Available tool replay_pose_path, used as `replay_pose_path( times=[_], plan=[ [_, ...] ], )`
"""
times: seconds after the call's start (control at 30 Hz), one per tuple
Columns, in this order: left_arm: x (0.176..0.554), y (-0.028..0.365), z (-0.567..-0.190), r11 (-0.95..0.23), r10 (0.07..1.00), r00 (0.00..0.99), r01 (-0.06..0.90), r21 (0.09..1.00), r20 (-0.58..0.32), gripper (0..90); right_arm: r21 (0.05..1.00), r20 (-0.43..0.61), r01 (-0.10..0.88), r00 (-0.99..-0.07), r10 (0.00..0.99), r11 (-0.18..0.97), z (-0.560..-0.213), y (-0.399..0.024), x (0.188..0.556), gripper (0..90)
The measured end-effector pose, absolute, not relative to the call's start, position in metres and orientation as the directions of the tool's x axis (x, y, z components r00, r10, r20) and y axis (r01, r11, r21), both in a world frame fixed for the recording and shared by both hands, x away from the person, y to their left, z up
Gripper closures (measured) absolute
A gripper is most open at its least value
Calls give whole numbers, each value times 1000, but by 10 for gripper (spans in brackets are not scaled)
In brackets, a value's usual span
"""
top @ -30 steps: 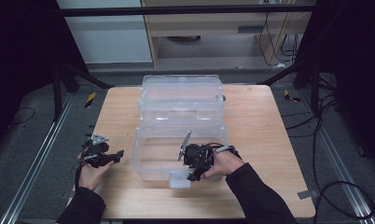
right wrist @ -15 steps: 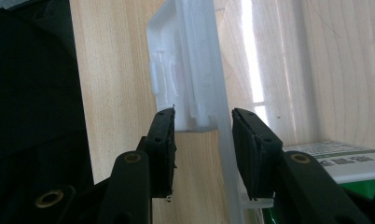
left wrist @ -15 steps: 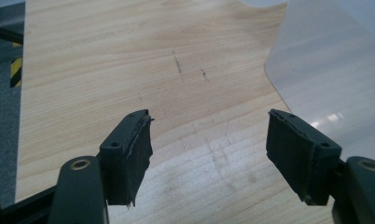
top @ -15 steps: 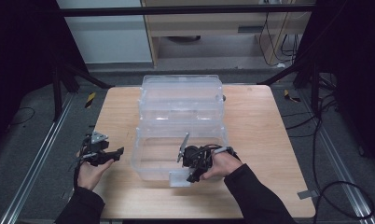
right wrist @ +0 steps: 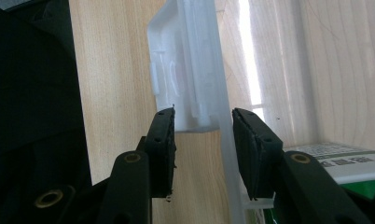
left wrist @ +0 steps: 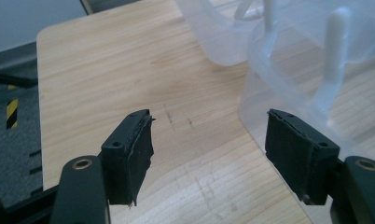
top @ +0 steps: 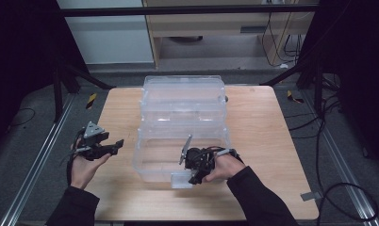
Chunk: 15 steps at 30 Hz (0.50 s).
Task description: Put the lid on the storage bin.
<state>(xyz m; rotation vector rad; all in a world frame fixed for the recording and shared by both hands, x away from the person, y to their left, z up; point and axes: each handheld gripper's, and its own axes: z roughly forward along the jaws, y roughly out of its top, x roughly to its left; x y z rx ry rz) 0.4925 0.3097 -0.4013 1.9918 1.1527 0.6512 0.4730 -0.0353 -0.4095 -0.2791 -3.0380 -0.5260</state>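
While the left gripper [top: 116,143] hangs over the left edge of the worktop [top: 272,141], its fingers [left wrist: 129,154] stand wide apart with nothing between them; in the left gripper view bare wood shows in the gap, and the near clear bin [left wrist: 297,88] sits just to the right of the right-hand finger. Two clear plastic bins lie in the middle of the worktop, the near clear bin [top: 154,160] touching the far clear bin [top: 183,96] behind it. At the near bin's front wall, the right gripper [top: 193,175] is at the white latch [top: 180,179]. In the right gripper view its fingers [right wrist: 161,149] are part closed and straddle the white latch [right wrist: 185,74] and the thin front wall beside it; the left-hand finger lies against the latch, whereas whether the right-hand finger presses the wall I cannot tell. These fingers have just been closing around the latch
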Motion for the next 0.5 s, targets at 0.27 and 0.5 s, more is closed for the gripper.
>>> replay_pose_path(
  times=[0.27, 0.5],
  plan=[
    [501, 298, -376, -421, 808, 579, 438, 794, 110, 327, 321, 77, 182, -983, 166, 929, -409, -35, 473, 603],
    [512, 285, -354, -476, 739, 663, 383, 792, 123, 333, 317, 75, 176, -984, 161, 932, -409, -34, 473, 604]
  ],
)
